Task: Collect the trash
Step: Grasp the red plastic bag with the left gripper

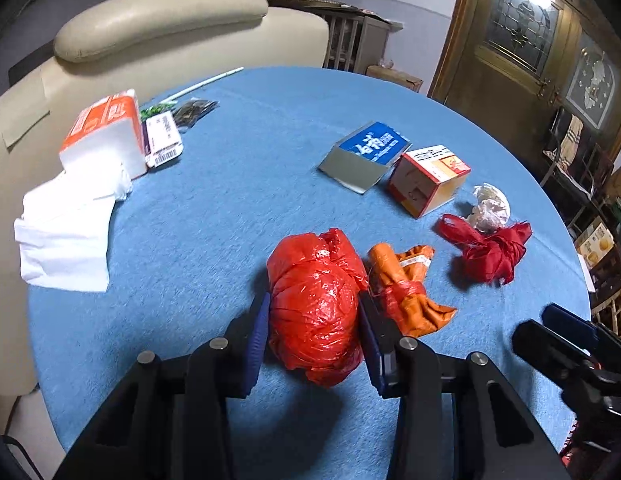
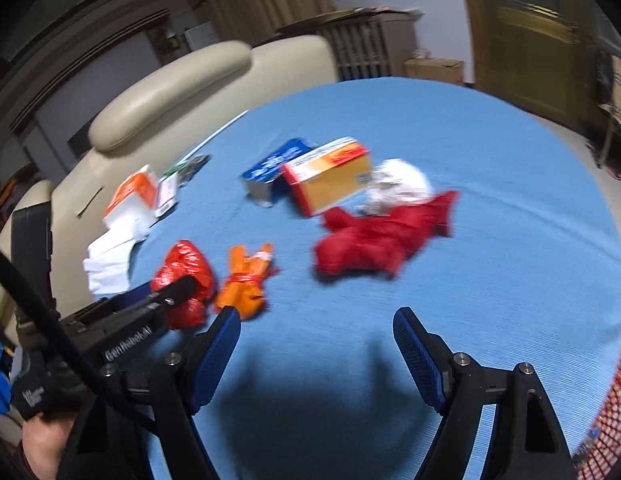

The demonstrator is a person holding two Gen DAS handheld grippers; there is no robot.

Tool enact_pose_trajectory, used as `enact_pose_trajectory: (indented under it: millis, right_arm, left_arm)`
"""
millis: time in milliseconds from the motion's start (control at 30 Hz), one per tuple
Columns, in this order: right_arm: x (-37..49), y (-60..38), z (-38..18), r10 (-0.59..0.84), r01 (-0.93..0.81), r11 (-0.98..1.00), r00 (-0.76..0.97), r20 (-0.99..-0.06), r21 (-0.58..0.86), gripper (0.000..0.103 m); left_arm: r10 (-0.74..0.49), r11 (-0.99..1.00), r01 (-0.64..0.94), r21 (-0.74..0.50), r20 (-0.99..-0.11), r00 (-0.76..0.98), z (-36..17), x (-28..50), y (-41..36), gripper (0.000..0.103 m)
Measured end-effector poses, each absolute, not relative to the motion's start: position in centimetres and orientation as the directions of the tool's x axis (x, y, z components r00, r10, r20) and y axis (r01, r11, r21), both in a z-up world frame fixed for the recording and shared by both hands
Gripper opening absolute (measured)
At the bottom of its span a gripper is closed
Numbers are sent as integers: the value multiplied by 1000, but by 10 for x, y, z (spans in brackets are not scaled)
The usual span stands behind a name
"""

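My left gripper (image 1: 313, 316) is shut on a crumpled red plastic bag (image 1: 316, 304) on the blue tablecloth (image 1: 230, 200). The bag and left gripper also show in the right wrist view (image 2: 186, 280). An orange bag (image 1: 406, 288) lies just right of it. A dark red bag (image 1: 490, 248), a white wad (image 1: 490, 208), a red and yellow carton (image 1: 428, 180) and a blue flat box (image 1: 368, 154) lie beyond. My right gripper (image 2: 316, 336) is open and empty above the cloth, in front of the dark red bag (image 2: 382, 240).
A tissue pack (image 1: 106, 136) with loose white tissues (image 1: 66, 232) lies at the left edge, with small packets (image 1: 164, 140) beside it. A beige sofa (image 1: 158, 28) stands behind the round table. A wooden door (image 1: 510, 48) is at the right.
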State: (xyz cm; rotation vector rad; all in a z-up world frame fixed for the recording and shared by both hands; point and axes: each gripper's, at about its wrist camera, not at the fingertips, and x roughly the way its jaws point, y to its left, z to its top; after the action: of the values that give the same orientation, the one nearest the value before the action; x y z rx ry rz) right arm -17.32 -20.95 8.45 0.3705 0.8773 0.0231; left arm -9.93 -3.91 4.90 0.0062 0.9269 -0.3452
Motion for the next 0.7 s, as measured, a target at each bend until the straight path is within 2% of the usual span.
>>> enact_pose_trajectory:
  millis: [333, 600, 700]
  right_arm:
    - [-136, -178, 74, 235, 67, 937, 602, -763, 342, 82]
    - [-112, -152, 56, 274, 21, 939, 555, -786, 342, 81]
    - [-104, -139, 55, 256, -7, 953, 551, -795, 302, 80]
  left_arm:
    - [-308, 948, 241, -207, -788, 533, 42, -98, -7, 48]
    - [-283, 957, 221, -189, -778, 560, 46, -100, 9, 47]
    - [-269, 961, 207, -182, -784, 560, 44, -99, 15, 47]
